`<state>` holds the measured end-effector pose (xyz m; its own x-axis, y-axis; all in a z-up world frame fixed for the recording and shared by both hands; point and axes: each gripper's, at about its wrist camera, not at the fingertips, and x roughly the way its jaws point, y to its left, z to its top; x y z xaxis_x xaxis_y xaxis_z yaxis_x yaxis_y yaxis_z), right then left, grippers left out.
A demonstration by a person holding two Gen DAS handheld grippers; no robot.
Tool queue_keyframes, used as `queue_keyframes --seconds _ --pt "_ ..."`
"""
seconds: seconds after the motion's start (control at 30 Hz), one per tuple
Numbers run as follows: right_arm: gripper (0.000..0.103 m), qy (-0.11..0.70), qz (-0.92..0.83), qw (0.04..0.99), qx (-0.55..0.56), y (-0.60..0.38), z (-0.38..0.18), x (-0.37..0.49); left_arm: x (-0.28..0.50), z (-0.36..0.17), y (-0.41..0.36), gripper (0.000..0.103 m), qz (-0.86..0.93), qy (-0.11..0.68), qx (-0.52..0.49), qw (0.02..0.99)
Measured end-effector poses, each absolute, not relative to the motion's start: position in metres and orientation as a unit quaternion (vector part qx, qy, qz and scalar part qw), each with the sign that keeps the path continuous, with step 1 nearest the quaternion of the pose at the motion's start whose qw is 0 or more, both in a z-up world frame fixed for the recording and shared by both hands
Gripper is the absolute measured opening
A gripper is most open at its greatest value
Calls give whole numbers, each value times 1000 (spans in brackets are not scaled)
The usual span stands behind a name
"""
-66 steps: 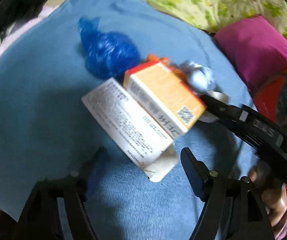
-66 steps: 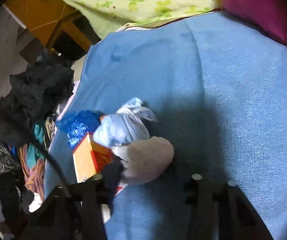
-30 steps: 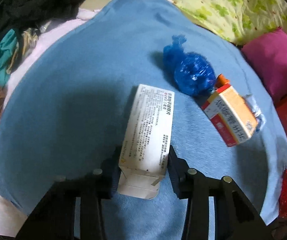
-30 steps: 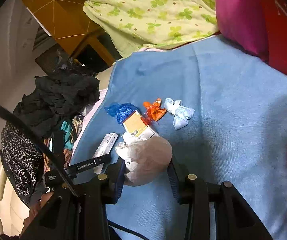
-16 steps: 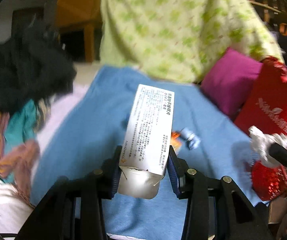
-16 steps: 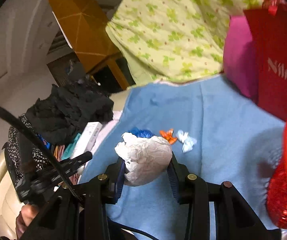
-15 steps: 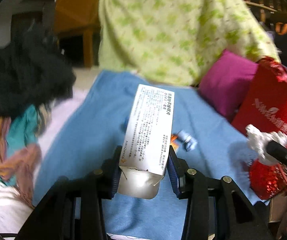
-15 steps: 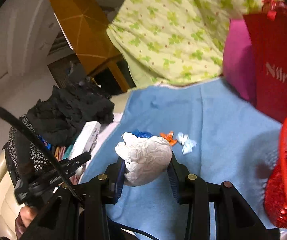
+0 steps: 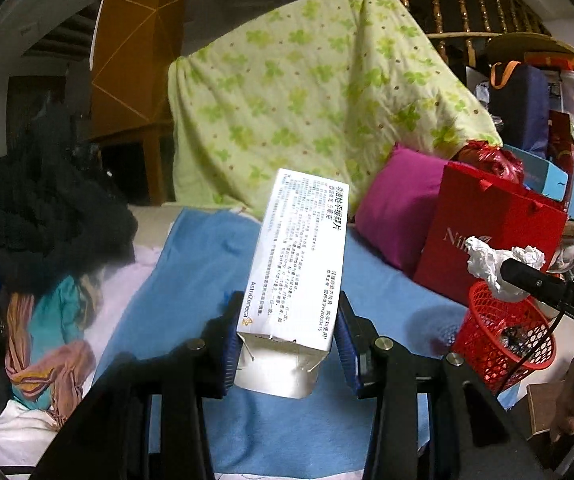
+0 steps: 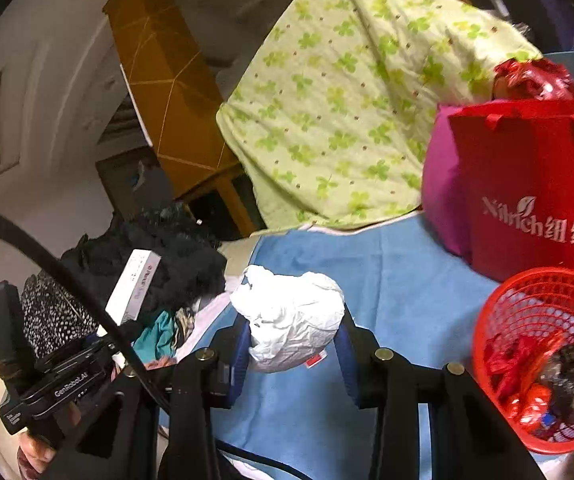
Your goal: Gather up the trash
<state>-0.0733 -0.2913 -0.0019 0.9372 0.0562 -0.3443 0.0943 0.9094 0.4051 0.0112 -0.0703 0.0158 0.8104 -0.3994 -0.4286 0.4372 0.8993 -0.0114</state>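
The left gripper (image 9: 287,344) pinches a white medicine box (image 9: 301,264) above the blue blanket (image 9: 191,272); the box's near end is shadowed. The right gripper (image 10: 293,354) clamps crumpled white paper (image 10: 291,320). At right, the red mesh basket (image 10: 527,304) holds indistinct trash and is cut off by the frame edge.

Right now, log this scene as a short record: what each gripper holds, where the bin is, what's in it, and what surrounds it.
left gripper: shut on the white medicine box, held off the blue cloth
right gripper: shut on the crumpled white paper wad
bin: red mesh basket, at the right edge of the blue cloth
bin contents: red wrappers and a dark crumpled lump
behind bin: red paper bag, magenta pillow
left of the cloth: pile of dark clothes
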Motion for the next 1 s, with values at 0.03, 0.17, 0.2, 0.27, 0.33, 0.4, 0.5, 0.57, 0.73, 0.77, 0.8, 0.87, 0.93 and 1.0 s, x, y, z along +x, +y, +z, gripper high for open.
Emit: queue_keyframes --seconds 0.03,0.17,0.2,0.27,0.33,0.4,0.5,0.57,0.73,0.77,0.8,0.87,0.93,1.0 --pt "41 173 -14 961 213 -295 0 -77 9 19 -72 44 -222 212 43 951" --pt "41 160 -27 962 219 -307 6 -91 2 23 -80 44 -227 205 48 951" --pt "41 156 -30 962 222 -311 7 -95 1 24 -83 44 -228 204 50 951" --pt "41 150 -33 962 226 -317 8 -101 -2 25 -88 44 -231 201 57 950" --pt "41 145 -36 962 230 -322 8 -105 -4 25 -94 44 -239 203 59 948" --pt "41 142 -40 962 232 -327 8 -110 -5 26 -99 44 -243 204 61 946" --pt "41 134 -46 960 240 -337 7 -119 -6 27 -106 44 -248 207 67 944" --pt "41 127 -54 961 241 -343 7 -126 -6 26 -112 44 -255 208 70 942" --pt "41 108 -77 956 260 -369 5 -148 -9 23 -134 44 -286 216 76 930" --pt "41 104 -82 955 264 -375 4 -153 -10 23 -139 44 -291 218 78 928" --pt "41 99 -88 954 269 -381 3 -159 -10 22 -144 44 -298 221 79 925" --pt "41 91 -99 951 279 -394 1 -170 -12 21 -155 44 -312 226 79 920" --pt "41 87 -109 948 285 -403 -1 -180 -15 20 -167 44 -319 226 86 917" --pt "41 82 -117 946 292 -412 -4 -191 -18 20 -175 44 -327 227 89 913"
